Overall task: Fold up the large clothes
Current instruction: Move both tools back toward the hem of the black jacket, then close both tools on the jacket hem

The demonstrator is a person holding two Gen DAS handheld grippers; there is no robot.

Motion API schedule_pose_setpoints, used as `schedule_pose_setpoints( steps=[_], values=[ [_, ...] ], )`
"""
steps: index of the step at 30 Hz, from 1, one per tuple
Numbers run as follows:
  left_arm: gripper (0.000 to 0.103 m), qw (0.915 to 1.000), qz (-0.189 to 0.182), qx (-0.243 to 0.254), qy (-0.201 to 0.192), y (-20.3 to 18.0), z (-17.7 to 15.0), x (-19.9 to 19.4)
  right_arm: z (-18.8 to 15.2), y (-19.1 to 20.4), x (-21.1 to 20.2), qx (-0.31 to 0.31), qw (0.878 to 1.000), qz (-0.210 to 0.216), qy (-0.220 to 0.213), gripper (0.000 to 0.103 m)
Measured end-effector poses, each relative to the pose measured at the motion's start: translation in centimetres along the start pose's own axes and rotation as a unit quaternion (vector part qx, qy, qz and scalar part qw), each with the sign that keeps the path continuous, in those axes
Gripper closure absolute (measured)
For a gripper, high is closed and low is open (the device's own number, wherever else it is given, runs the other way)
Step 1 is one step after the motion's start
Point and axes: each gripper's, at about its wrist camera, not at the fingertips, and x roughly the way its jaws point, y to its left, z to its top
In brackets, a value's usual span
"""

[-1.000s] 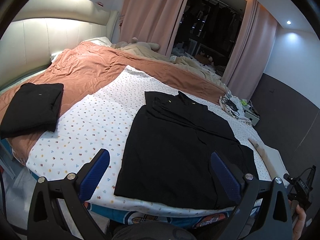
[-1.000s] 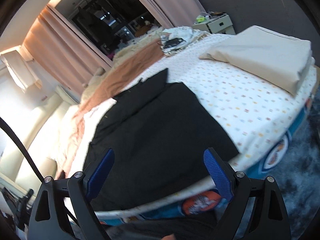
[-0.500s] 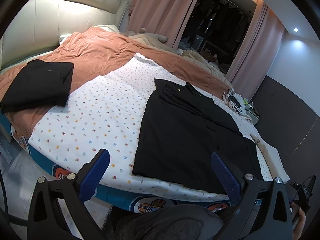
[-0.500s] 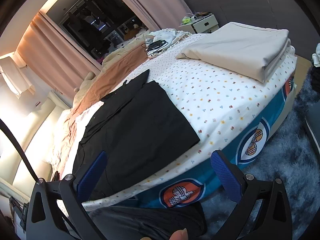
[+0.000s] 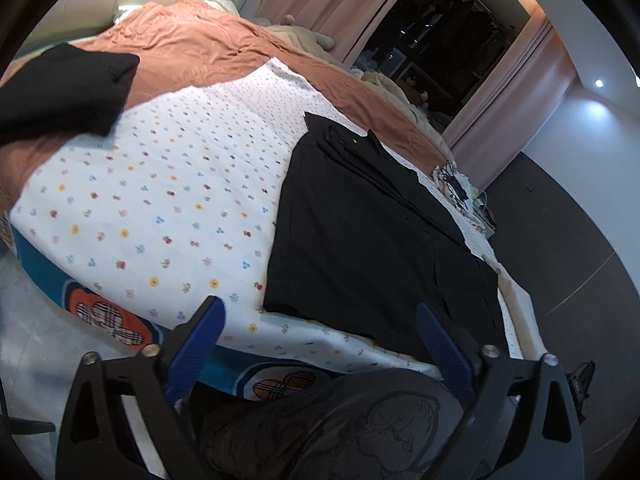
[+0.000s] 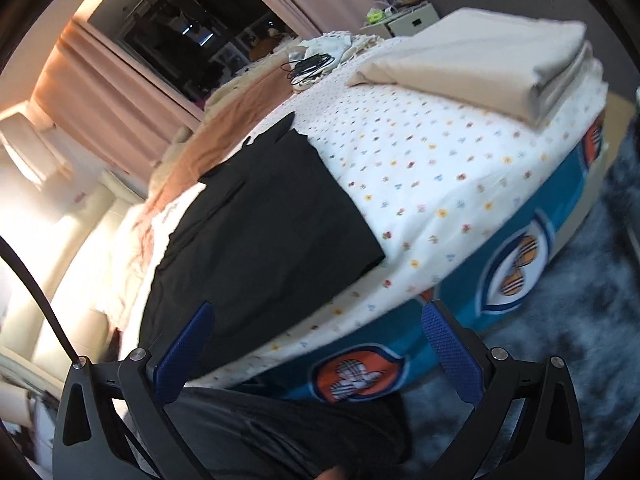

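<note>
My left gripper [image 5: 320, 336] hangs off the near edge of the bed [image 5: 168, 208] with its jaws apart and nothing between them, though they have just been closing a little. My right gripper [image 6: 316, 336] is spread as wide as it goes, having just opened out, and it too holds nothing. Both point down at a slant toward the black garment [image 5: 360, 248], which lies flat on the dotted sheet [image 6: 440, 184] with its hem toward me and its collar end away toward the orange blanket [image 5: 208, 48]. In the right view the same garment [image 6: 264, 232] runs away from my pads, its near edge close to the mattress edge. I judge this to be the approach to a fold: the sides look already turned in, so the piece is a long strip, and what is left is to bring one end over the other. The next move calls for each gripper to come onto its own near corner, slide a pad under the cloth alone without catching the sheet, and close before lifting both together. As for containers, I see none here. The finished things simply lie on the bed: a folded black piece [image 5: 60, 88] at the far left and a folded beige stack [image 6: 488, 60] at the right, both well apart from the garment.
</note>
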Motion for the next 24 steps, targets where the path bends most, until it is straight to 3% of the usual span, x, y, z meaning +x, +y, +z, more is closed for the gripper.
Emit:
schedule_pose_setpoints(
  steps=[2,6,11,15,21,24],
  values=[
    [0.018,0.9999,-0.007,-0.007,0.011,0.3,0.1,0.9,0.2,-0.7,1.0,0.012,1.000,0.008,0.008,0.000],
    [0.021,0.9990,-0.026,-0.025,0.026,1.0,0.5,2.6,0.8,-2.0,3.1,0.042,0.998,0.026,0.025,0.026],
    [0.025,0.9974,-0.040,-0.039,0.046,1.2,1.3,4.8,0.8,-2.6,6.0,0.076,0.996,0.022,0.036,0.028],
    [0.027,0.9958,-0.038,-0.057,0.060,1.8,1.6,6.3,1.0,-3.2,7.7,0.088,0.995,0.013,0.039,0.045],
    [0.027,0.9930,-0.034,-0.085,0.075,3.0,1.6,7.6,1.9,-3.0,9.2,0.082,0.996,0.010,0.034,0.046],
    [0.027,0.9905,-0.028,-0.099,0.091,3.5,1.6,8.2,2.3,-2.5,8.8,0.078,0.996,0.042,0.017,0.048]
  ],
)
